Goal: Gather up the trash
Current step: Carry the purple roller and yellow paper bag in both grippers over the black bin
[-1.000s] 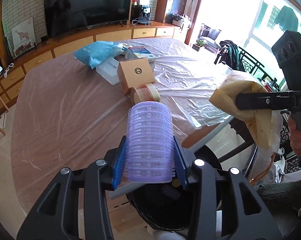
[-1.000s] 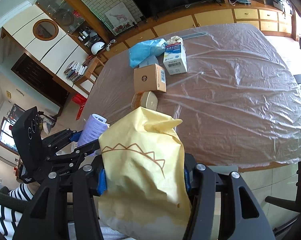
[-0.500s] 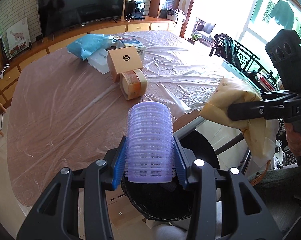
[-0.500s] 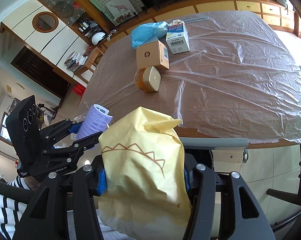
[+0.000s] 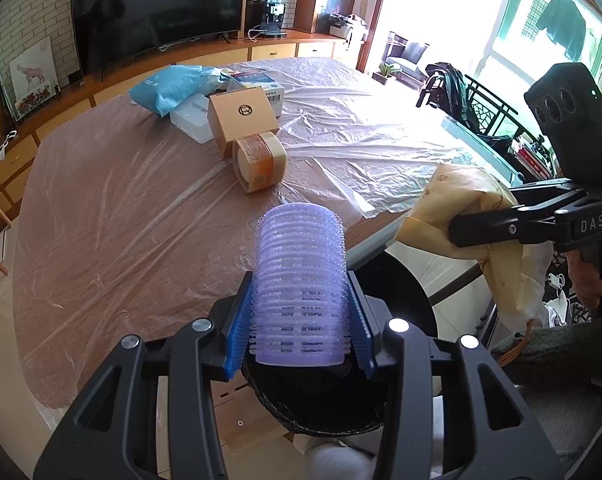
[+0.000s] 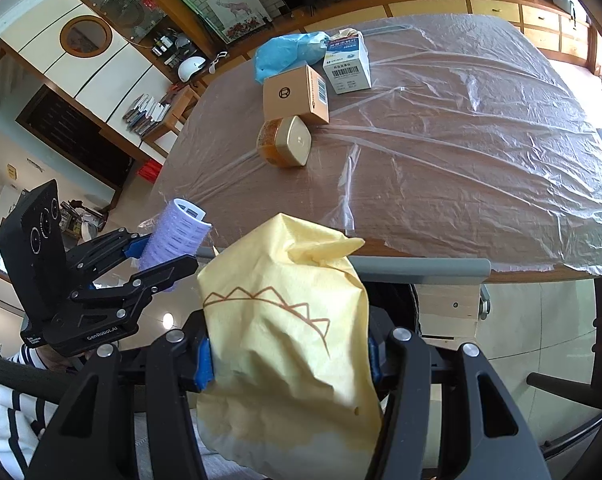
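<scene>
Left wrist view: a lilac hair roller is being clamped between the blue pads of the left gripper, the jaws standing only as far apart as the roller is wide. Directly beneath and just behind that gripper, the dark mouth of a black trash bin is being shown, tucked under the table edge. Off to the right of the same gripper, a crumpled yellow paper bag is being pinched by the right gripper.

From the right wrist view, that yellow paper bag is being held firmly by the right gripper, its jaws pressed in on both sides of the bag; the bin is being almost wholly hidden behind the bag.

Two pieces of trash are thus being carried, and neither is being judged as dropped yet; release over the bin is being taken as the step in hand. Whether anything is already lying in the bin cannot be told.

Ahead of both grippers, well apart from them on the plastic-covered table, more items are being left for later: an orange jar with a gold lid lying on its side, a brown cardboard box touching it, a white medicine carton, a white plastic case and a crumpled blue plastic bag. Most of the collecting is therefore being judged as outstanding
</scene>
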Available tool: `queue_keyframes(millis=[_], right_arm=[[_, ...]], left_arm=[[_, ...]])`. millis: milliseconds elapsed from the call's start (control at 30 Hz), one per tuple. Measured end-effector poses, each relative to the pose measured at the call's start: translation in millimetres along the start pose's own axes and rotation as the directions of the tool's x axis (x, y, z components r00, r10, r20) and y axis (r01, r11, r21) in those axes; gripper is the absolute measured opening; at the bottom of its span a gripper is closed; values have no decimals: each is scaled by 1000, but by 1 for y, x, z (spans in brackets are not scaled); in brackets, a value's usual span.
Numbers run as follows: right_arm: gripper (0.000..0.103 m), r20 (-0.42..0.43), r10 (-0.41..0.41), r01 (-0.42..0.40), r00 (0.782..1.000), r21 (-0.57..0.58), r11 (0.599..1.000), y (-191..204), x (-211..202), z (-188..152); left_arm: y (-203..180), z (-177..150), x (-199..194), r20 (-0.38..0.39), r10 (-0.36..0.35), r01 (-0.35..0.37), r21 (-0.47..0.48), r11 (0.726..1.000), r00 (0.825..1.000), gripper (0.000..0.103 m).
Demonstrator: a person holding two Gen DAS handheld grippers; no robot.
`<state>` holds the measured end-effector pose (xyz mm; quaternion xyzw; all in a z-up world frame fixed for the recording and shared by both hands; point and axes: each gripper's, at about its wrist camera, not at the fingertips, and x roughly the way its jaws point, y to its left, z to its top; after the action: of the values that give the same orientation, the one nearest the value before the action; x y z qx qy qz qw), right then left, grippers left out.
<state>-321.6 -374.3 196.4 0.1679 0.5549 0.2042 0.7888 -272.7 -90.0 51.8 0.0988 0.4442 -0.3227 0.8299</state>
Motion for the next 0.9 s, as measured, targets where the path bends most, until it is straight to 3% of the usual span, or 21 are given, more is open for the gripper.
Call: queue_keyframes(millis=[900], right_arm=[[53,-63,-57,56,996,-30,998,-9,19,-17]], left_arm=[[-16,-32,12,-88,-8,13,51,999,996,45]])
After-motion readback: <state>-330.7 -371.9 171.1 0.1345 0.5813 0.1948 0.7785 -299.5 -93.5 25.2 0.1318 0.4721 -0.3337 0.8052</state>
